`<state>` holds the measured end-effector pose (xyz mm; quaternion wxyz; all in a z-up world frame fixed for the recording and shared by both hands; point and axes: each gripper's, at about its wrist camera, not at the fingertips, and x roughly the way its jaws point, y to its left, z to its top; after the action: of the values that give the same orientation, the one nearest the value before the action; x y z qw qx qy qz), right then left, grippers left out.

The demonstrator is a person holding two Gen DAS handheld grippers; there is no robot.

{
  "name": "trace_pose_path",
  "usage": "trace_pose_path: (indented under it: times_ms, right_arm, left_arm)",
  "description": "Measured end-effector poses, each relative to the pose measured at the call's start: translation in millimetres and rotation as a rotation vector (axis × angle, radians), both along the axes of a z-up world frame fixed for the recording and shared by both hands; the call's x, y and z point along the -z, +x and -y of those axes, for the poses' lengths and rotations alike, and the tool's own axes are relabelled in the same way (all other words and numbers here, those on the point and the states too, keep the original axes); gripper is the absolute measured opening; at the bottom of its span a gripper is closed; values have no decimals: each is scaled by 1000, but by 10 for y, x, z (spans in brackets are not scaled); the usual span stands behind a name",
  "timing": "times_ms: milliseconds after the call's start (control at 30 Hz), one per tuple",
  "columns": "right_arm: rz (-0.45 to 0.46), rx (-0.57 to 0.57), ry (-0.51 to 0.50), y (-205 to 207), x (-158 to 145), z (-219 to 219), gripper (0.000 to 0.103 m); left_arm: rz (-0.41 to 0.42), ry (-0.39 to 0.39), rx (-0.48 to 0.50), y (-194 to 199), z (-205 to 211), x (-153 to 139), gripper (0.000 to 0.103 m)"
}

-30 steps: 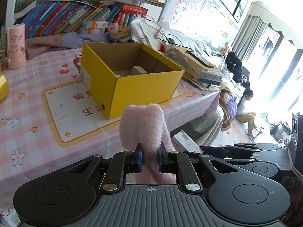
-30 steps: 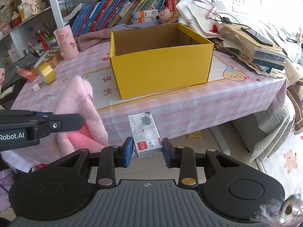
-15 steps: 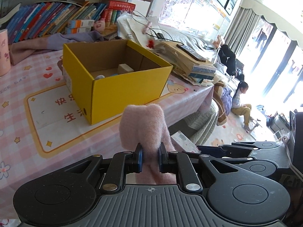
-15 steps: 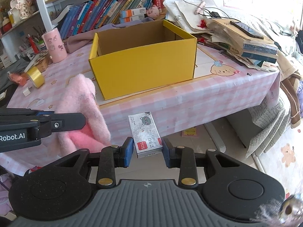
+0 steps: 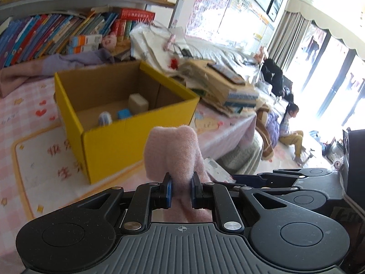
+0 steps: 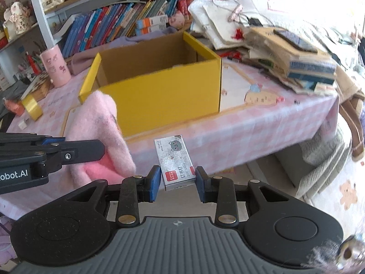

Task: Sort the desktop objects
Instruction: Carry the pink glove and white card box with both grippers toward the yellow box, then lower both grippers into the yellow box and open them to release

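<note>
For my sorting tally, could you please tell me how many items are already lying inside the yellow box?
3 show in the yellow box: a beige block by the back wall, a small blue item before it, a whitish item to its left. The front wall may hide more.

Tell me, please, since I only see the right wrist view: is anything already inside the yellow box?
Observer: Yes. The left wrist view looks into the yellow box and shows a beige block against the back wall.
Operator: Is that the only thing in there?
Observer: No, a small blue item lies just in front of the block.
Operator: Anything else on the box floor?
Observer: A white and blue rounded object sits left of the blue item; it is too blurred to identify.
</note>
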<state>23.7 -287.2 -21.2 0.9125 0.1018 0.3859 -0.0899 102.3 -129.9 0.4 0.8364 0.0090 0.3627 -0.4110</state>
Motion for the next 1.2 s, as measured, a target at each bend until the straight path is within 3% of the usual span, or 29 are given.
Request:
trace_pose_path:
  times_ms: [333,633,867,1200]
  right_arm:
    - [124,-124,-49,510,-349,400,30]
    - [199,-256,-89,1100,-529,621,30]
    - [173,-335,-86,1536,-407,674,30]
    - [57,-462,-124,2132,-100,603,30]
  left_arm:
    - [110,-44,-101,285,345,-324,14]
    - [177,-10,-214,658,497,-418,14]
    - [155,61,-287,974,512,-231,14]
    - [106,144,-342,1381,590,52,15]
